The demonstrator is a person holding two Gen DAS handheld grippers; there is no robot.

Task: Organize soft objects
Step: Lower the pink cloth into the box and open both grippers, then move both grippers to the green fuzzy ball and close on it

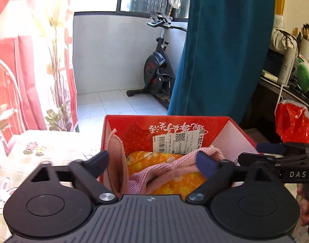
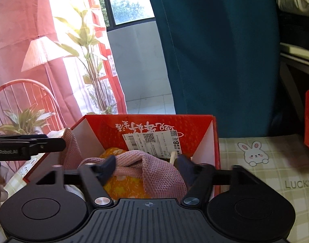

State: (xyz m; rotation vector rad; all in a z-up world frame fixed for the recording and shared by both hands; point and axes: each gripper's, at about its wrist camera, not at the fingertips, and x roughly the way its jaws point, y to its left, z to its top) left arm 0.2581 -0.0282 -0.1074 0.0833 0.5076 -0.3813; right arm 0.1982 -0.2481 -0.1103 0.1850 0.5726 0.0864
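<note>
A red cardboard box [image 1: 124, 125] [image 2: 105, 129] with a white label stands on the table right in front of both grippers. Inside it lies an orange flowered cloth [image 1: 174, 184] [image 2: 126, 184] with a pink knitted cloth [image 1: 154, 172] [image 2: 154, 172] on top. One end of the pink cloth hangs up over the box's left wall. My left gripper [image 1: 152, 160] is open wide above the box's near side, with the pink cloth lying loose between its fingers. My right gripper [image 2: 146, 163] is open too, straddling the cloth's right-hand hump. Each gripper shows from the side in the other's view.
The box sits on a checked tablecloth [image 2: 255, 172] printed with rabbits. A red plastic bag [image 1: 292, 123] hangs at the right. Behind the table are a teal curtain [image 1: 225, 50], a red patterned curtain [image 1: 22, 60], an exercise bike [image 1: 156, 68] and a cluttered shelf [image 1: 292, 64].
</note>
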